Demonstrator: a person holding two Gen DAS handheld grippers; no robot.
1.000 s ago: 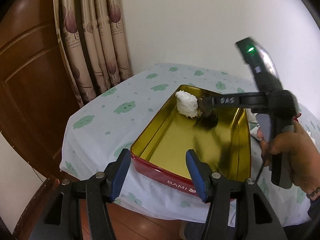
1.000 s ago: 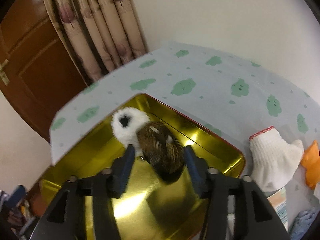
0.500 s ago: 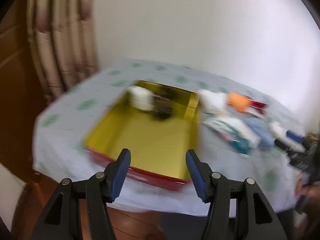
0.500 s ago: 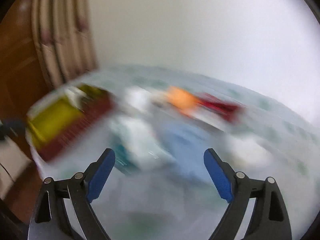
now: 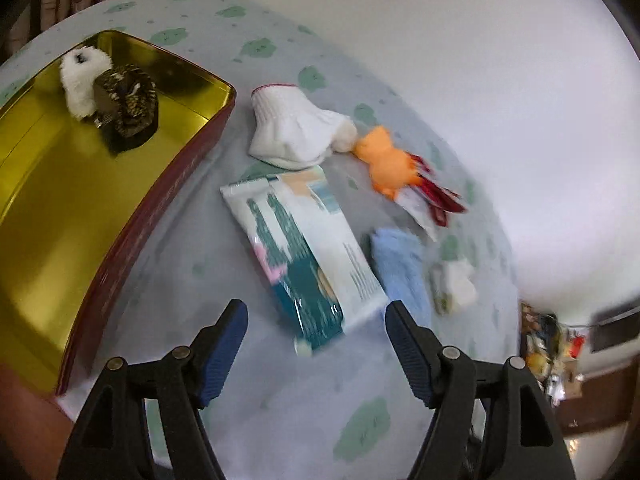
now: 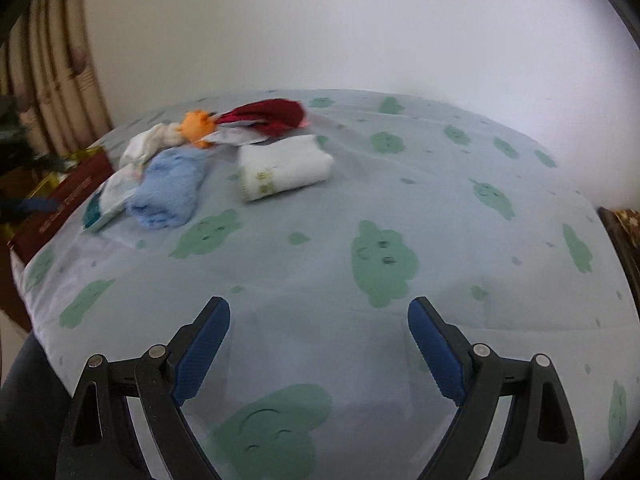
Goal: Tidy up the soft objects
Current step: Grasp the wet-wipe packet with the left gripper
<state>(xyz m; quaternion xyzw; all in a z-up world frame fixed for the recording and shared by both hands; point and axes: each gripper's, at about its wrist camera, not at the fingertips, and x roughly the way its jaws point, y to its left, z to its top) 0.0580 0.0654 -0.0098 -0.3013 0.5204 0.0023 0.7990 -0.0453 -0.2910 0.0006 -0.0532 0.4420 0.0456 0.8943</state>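
Lying beyond left gripper (image 5: 316, 328): tissue pack (image 5: 304, 256)

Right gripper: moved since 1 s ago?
Yes. The right gripper left the tin, which now sits far left; it's open over bare tablecloth.

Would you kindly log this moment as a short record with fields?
in tin: white fluffy toy and brown toy in the gold tin
on cloth: white glove, orange toy, blue towel, folded white cloth, wipes packet
left tongs: open, empty
right tongs: open, empty
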